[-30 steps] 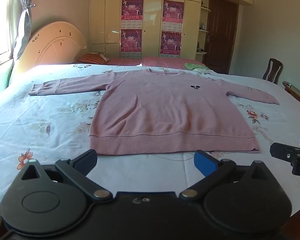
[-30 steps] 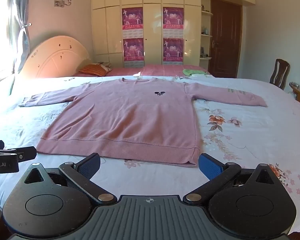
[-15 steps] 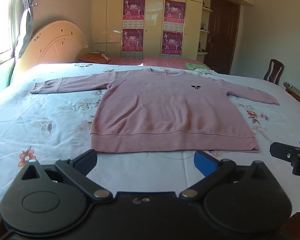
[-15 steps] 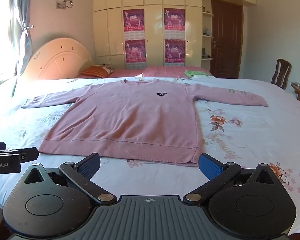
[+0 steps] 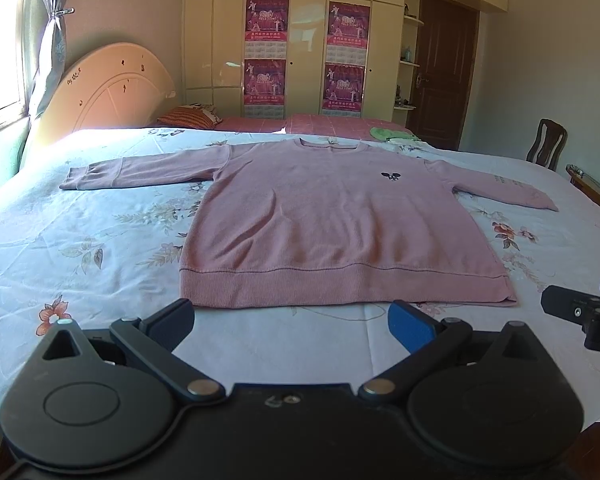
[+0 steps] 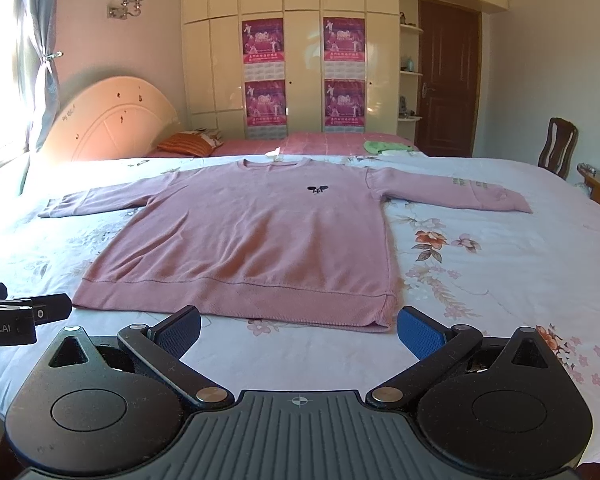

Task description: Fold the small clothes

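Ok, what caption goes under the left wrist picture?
Pink sweater spread flat on the floral bed, open left gripper hovering at its hem.

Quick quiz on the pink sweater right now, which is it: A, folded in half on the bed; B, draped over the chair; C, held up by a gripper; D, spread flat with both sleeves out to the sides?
D: the pink sweater lies flat on the bed, sleeves out, both grippers open and short of its hem.
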`<state>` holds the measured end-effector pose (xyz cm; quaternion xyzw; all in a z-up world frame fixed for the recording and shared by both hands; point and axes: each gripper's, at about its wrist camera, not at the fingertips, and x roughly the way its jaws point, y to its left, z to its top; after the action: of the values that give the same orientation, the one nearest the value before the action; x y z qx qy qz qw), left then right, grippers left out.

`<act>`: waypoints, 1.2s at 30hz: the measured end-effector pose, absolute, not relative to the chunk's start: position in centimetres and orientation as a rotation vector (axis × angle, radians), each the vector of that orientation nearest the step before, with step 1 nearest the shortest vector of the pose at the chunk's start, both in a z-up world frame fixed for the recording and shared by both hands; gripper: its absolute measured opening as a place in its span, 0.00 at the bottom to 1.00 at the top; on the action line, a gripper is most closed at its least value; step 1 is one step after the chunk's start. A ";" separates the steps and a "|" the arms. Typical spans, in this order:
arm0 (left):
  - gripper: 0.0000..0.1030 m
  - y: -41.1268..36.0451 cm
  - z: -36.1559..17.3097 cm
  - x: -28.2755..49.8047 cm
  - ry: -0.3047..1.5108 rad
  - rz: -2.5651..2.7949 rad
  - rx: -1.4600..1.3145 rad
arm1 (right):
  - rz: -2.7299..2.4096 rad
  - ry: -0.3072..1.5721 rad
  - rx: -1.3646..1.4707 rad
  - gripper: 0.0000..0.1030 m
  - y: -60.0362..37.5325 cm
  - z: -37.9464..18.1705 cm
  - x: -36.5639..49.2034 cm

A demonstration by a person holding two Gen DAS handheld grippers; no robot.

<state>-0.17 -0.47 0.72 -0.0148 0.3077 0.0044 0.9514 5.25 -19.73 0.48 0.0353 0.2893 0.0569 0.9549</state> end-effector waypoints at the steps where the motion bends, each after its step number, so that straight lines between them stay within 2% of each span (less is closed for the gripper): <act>1: 1.00 -0.5 0.7 -0.2 0.627 0.008 -0.030 | 0.114 0.589 0.071 1.00 -19.7 0.5 5.3; 36: 1.00 -0.4 0.9 -0.5 0.619 0.005 -0.024 | 0.110 0.578 0.073 1.00 -19.6 0.1 5.2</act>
<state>-0.47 -0.42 0.86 -0.0118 0.3047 0.0025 0.9524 5.18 -19.61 0.14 0.0358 0.2846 0.0541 0.9564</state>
